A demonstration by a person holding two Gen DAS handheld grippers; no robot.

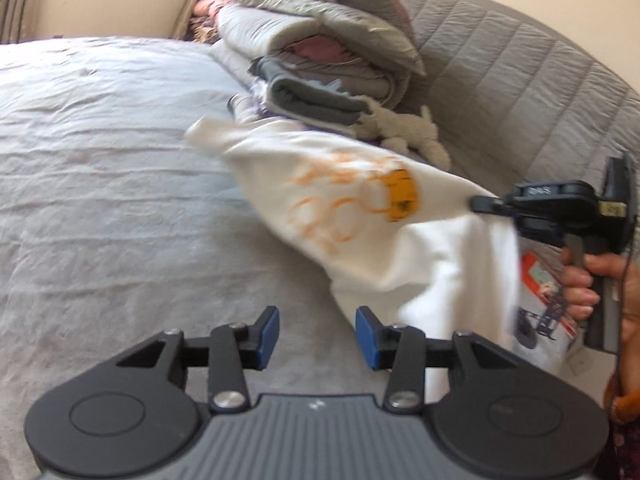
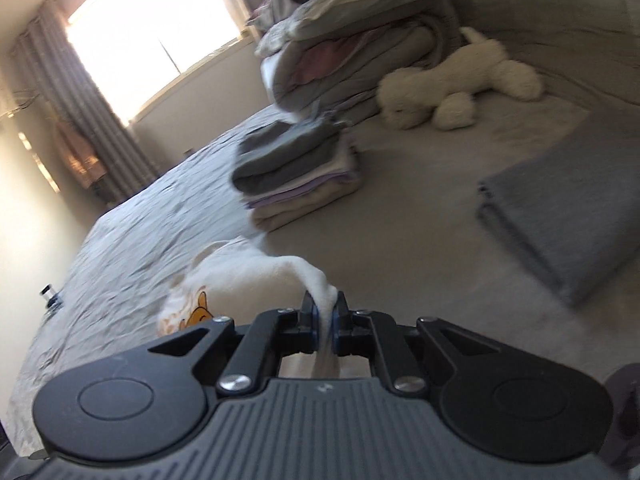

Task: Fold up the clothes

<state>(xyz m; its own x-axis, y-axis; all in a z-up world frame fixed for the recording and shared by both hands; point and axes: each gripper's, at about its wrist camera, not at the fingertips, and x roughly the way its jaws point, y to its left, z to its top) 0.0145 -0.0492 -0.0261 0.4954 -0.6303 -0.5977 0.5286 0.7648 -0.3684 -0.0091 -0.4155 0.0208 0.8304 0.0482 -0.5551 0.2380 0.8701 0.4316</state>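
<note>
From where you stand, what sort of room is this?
Most likely a bedroom. There is a wide bed with a wrinkled grey cover, stacked pillows and quilts at its head beside a white plush toy, and a curtained window. Folded clothes sit on the bed.

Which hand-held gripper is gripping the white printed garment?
The right hand-held gripper: shut on the white garment. The left hand-held gripper is open and empty.

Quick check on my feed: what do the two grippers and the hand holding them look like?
Both grippers, left and right, have black linkage arms, silver screws, blue pads and a ribbed grey body with round black discs. Side on, the right one shows a black housing with white lettering. The hand is bare, a thin cable beside it.
</note>
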